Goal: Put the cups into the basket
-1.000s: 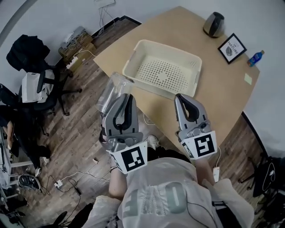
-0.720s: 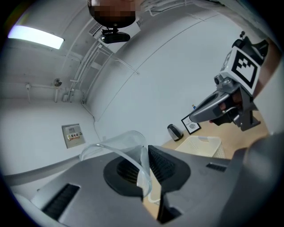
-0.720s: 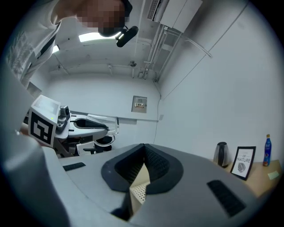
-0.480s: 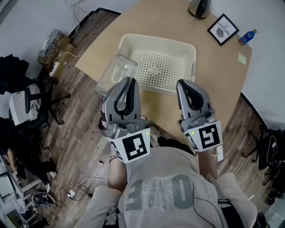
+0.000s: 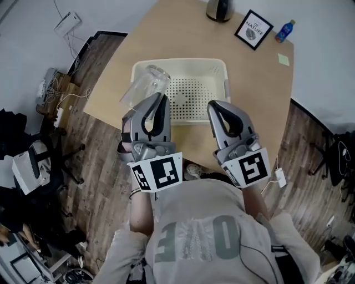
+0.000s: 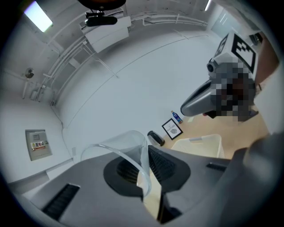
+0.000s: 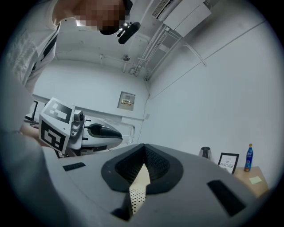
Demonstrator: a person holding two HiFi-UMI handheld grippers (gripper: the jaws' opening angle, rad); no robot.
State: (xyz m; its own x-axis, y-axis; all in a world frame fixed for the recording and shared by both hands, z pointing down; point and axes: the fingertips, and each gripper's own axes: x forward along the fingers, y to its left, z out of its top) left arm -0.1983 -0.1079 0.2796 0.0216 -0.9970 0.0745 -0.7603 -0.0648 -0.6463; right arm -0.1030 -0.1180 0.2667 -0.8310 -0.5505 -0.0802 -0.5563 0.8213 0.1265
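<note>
Counter (image 5: 260, 94): wood top, now filling the upper middle of the head view. A second ago it sat further off to the upper right. I read that as the person stepping up to its near edge.

Basket (image 5: 224, 83): cream, perforated floor, no cups inside. It now lies straight ahead of both grippers instead of up and to the right of them.

Left gripper (image 5: 161, 100): clamped on the wall of the clear cup (image 5: 145, 84). In the left gripper view the wall runs between the jaws, with the rim arching over one of them. The hold looks the same as a second ago.

Right gripper (image 5: 213, 105): jaws closed tip to tip with nothing in them. Only the basket's dotted floor shows through the gap below. It hangs beside the left one, over the basket's near wall.

Cup: carried tilted, out ahead of the left gripper. A second ago it hung past the counter's edge, above the floor. Now it overlaps the basket's left end in the head view. I judge the carry is nearly done. What is left is to lower the cup inside the wall and let go. I see no second cup from here.

Far end of counter, well apart from the basket: dark jug (image 5: 219, 8), framed picture (image 5: 253, 29), blue bottle (image 5: 284, 30), yellow note (image 5: 283, 59).
</note>
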